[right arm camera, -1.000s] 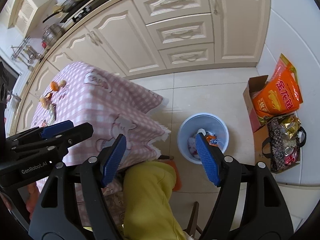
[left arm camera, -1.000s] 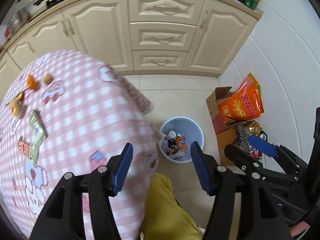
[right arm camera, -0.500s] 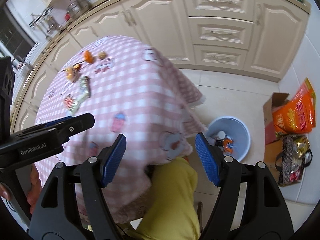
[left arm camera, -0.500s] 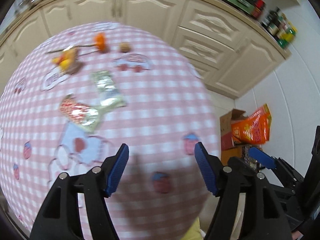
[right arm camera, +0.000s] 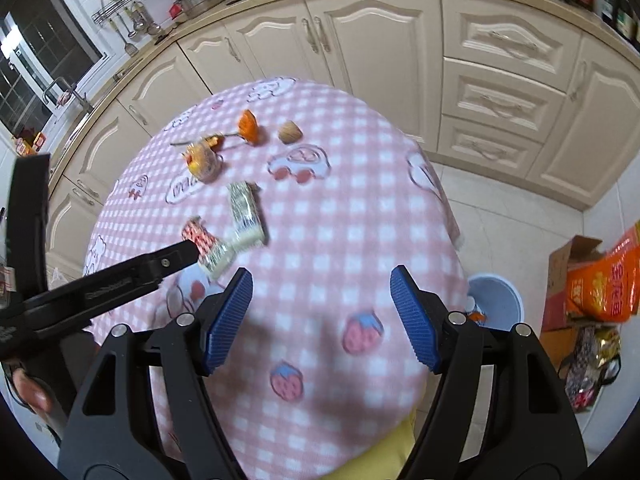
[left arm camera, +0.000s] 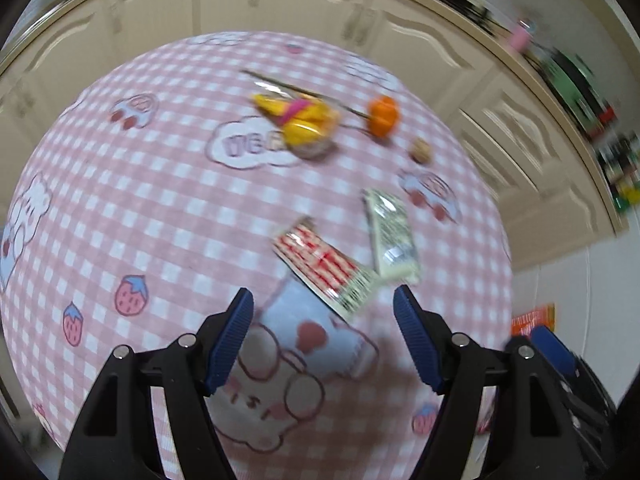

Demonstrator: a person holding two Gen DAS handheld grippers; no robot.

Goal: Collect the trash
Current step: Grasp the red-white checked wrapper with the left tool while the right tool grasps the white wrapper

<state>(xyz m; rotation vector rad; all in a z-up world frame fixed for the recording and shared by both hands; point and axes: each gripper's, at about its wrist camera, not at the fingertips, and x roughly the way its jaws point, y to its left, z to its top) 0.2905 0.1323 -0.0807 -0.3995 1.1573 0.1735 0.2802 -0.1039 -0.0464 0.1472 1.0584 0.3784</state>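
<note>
A: Where are we aiming the left gripper [left arm camera: 323, 336]?

B: At the red-striped wrapper [left arm camera: 326, 266], frame centre, just ahead. Both jaws are gaping, empty; right gripper [right arm camera: 321, 318] is waiting lower centre.

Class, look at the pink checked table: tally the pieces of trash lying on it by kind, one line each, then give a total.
Flat snack wrappers: 2, the red and white wrapper and the pale green wrapper
Yellow crumpled wrapper: 1
Orange peel: 1
Brown nut shell: 1
Total: 5
</note>
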